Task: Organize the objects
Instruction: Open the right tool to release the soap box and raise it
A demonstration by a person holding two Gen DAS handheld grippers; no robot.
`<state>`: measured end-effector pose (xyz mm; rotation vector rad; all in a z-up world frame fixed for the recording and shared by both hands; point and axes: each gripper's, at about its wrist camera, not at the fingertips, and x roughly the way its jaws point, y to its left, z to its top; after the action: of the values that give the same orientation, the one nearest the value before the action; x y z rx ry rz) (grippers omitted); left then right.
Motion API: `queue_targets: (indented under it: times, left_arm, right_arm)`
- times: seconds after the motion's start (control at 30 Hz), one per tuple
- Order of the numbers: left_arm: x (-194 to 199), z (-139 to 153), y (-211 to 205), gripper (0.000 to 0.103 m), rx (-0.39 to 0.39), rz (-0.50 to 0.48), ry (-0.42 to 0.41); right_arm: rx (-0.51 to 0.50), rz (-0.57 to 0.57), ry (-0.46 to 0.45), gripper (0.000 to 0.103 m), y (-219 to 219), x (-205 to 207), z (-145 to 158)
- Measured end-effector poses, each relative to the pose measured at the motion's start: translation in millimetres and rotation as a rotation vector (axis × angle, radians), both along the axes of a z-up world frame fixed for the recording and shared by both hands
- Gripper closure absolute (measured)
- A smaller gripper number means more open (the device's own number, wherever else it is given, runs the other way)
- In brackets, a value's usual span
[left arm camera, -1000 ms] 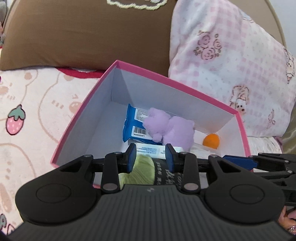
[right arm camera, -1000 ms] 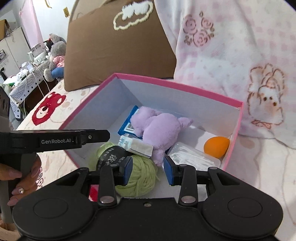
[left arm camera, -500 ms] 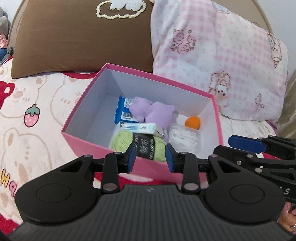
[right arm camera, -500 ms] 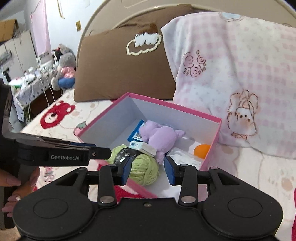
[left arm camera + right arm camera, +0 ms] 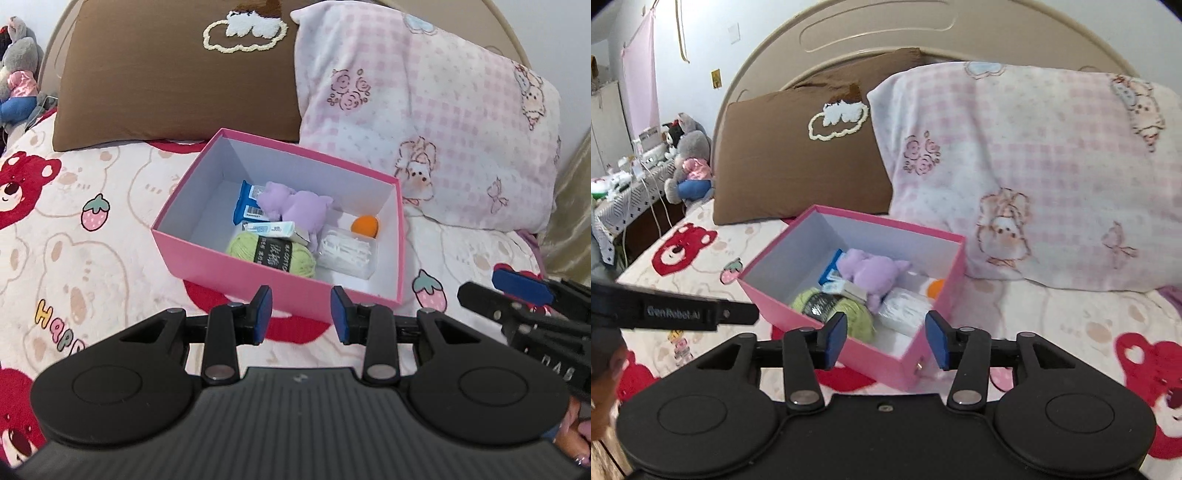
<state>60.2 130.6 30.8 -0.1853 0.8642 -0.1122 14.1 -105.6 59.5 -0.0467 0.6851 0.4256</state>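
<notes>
A: Left wrist view?
B: Pink box (image 5: 280, 282) on bed, holding green yarn (image 5: 271, 253), purple plush (image 5: 295, 208), orange ball (image 5: 365, 225). Left gripper (image 5: 301, 314) partly open, empty. Farther from box than a second ago.

A: Right wrist view?
B: Adds headboard (image 5: 923, 40), side table (image 5: 624, 192). Right gripper (image 5: 886, 339) opening, empty; nearly shut earlier.

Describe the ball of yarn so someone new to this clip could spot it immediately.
On the bed, before the two pillows, sits an open pink box. The yarn ball lies inside against its near wall. It alone is light green, wrapped in a black paper band.
</notes>
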Motion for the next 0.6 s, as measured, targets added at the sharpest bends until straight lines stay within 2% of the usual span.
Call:
queue_targets:
  times: [0.17,0.27,0.33,0.37,0.5,0.6]
  left_arm:
    - [-16,11,-14,0.064,0.026,-0.012,-0.002]
    - [-24,13,-22,0.061,0.026,-0.021,0.005]
    - [-29,12,-28,0.055,0.035,-0.021,0.004]
    - [-31,11,-30,0.054,0.037,-0.018,0.006]
    - [-32,9,-40,0.049,0.058,-0.014,0.019]
    - [-32,9,-46,0.039,0.061,-0.018,0.025]
  right_arm:
    - [0.02,-0.049,0.038,0.031,-16,-19,-1]
    - [0.013,-0.097,0.03,0.023,-25,-27,0]
    - [0.005,-0.119,0.03,0.018,-30,-30,0]
    - [-0.009,-0.123,0.037,0.011,-31,-32,0]
    - [-0.104,-0.158,0.055,0.01,-33,-35,-1]
    - [-0.1,-0.178,0.072,0.01,-42,-37,-2]
